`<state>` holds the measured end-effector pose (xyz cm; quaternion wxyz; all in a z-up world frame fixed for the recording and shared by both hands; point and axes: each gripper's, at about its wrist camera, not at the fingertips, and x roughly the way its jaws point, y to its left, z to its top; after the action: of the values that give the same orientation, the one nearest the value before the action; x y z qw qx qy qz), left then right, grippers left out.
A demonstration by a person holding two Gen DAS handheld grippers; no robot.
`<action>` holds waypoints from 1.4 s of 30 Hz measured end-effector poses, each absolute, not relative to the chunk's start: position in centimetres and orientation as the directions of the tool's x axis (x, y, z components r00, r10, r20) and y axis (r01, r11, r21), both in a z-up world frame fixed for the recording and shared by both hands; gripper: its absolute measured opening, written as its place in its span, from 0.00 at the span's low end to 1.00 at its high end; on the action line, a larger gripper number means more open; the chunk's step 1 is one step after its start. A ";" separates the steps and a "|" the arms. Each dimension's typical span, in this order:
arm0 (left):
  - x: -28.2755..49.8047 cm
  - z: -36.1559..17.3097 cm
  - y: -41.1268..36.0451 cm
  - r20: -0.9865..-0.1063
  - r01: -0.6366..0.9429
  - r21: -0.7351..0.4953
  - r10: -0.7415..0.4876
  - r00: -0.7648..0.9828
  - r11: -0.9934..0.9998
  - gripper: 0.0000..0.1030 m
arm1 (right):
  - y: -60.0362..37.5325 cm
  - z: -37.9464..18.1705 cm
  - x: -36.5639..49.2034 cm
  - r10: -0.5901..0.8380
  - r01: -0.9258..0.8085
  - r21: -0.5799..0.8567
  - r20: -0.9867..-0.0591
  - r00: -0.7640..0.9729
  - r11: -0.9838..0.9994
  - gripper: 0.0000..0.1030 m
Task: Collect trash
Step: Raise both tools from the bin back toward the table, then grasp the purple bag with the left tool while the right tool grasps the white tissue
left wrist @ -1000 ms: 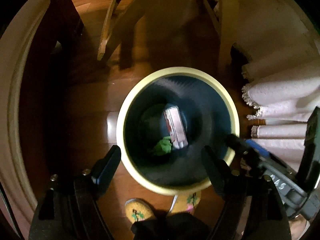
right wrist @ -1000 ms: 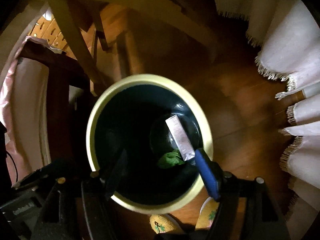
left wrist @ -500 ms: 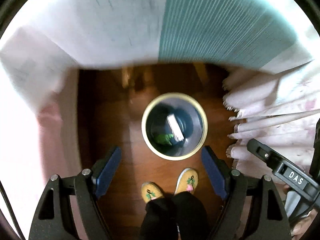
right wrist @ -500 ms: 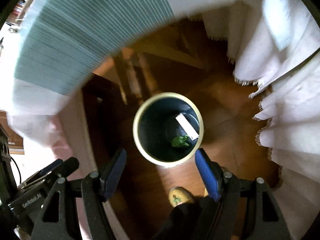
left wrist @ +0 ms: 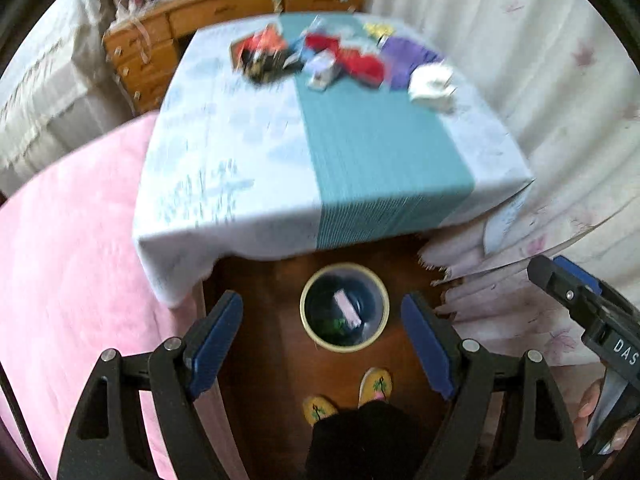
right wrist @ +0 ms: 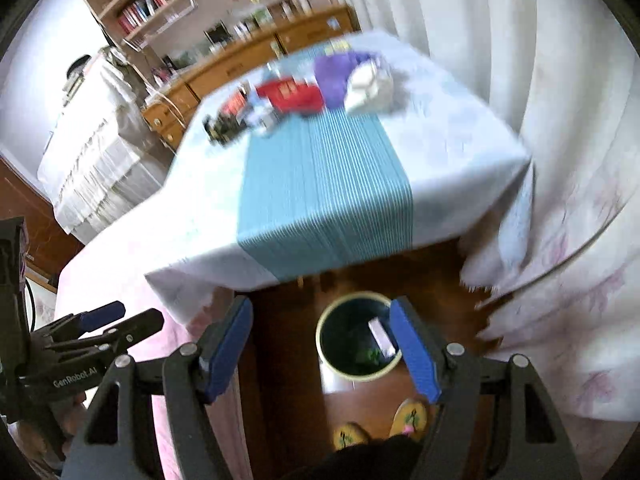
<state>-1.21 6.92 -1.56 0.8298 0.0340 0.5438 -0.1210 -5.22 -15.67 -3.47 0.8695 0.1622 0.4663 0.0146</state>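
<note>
Left gripper (left wrist: 322, 344): fingers spread wide, nothing between them; blue pads at 7 and 5 o'clock of the left view. It also shows at 9 o'clock of the right view, where its body reads "GenRobot.AI".
Right gripper (right wrist: 322, 350): fingers spread wide, nothing held. Its right pad overlaps the bin's rim in its own view. In the left view it sits at 4 o'clock, with "DAS" readable on its body.
Slippers (left wrist: 346, 394): 2 yellow ones with a small green and pink motif, at 6 o'clock, just below the bin.
Bin (left wrist: 382, 322): round, cream rim, dark inside, upright on the wood floor (left wrist: 264, 320) between the slippers and the table's near edge.
Trash in bin: a pale pink flat wrapper (left wrist: 347, 312) leaning inside, and a green scrap (left wrist: 334, 326) beside it at the bottom. Print on the wrapper is too small to read.
Table (left wrist: 224, 168): pale cloth with a teal striped runner (left wrist: 372, 160) down the middle.
Trash on table (left wrist: 340, 58): a blurred cluster at 12 o'clock, far end: red, black, purple and white pieces; labels unreadable.
Curtain (left wrist: 560, 120): pale, floral, from 1 to 4 o'clock.
Pink cover (left wrist: 72, 272): at 9 o'clock.
Dresser (left wrist: 240, 4): wooden, behind the table.
</note>
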 end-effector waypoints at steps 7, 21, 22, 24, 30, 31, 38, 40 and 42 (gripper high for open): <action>0.5 3.4 6.5 -0.860 0.293 -0.108 -0.237 0.451 0.950 0.78 | -14.6 1.7 -3.4 0.128 0.093 0.246 -0.749 0.650 0.965 0.69; 9.2 3.9 1.4 -0.858 0.328 -0.026 -0.189 0.478 0.944 0.78 | -19.3 1.4 8.0 0.127 0.103 0.254 -0.746 0.653 0.962 0.70; 10.4 3.4 0.7 -0.864 0.326 -0.028 -0.187 0.467 0.945 0.78 | -19.8 0.9 9.1 0.130 0.105 0.258 -0.750 0.649 0.960 0.70; 12.9 2.5 -0.9 -0.875 0.323 -0.034 -0.185 0.448 0.946 0.78 | -21.4 -0.3 12.0 0.147 0.108 0.274 -0.762 0.631 0.956 0.70; 20.3 -0.4 -5.6 -0.907 0.285 -0.024 -0.141 0.397 0.958 0.78 | -25.6 -5.4 20.3 0.185 0.137 0.303 -0.820 0.542 0.943 0.70; 21.4 -0.9 -6.4 -0.911 0.280 -0.020 -0.133 0.391 0.960 0.78 | -26.0 -6.1 21.3 0.196 0.139 0.312 -0.825 0.530 0.940 0.70; 27.3 -4.1 -9.6 -0.936 0.248 -0.007 -0.093 0.339 0.969 0.78 | -28.2 -11.1 28.0 0.252 0.107 0.331 -0.858 0.447 0.937 0.70; 28.6 -4.7 -10.1 -0.942 0.235 -0.012 -0.090 0.323 0.972 0.78 | -28.4 -12.2 29.0 0.263 0.097 0.332 -0.868 0.422 0.938 0.70; 29.7 -5.1 -10.5 -0.945 0.226 -0.028 -0.099 0.310 0.974 0.78 | -28.3 -13.3 29.8 0.285 0.084 0.342 -0.876 0.388 0.936 0.70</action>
<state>29.72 -10.54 -5.07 0.8076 0.0549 0.5785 -0.1008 29.80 -28.26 -13.31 0.8160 0.1679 0.5497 0.0618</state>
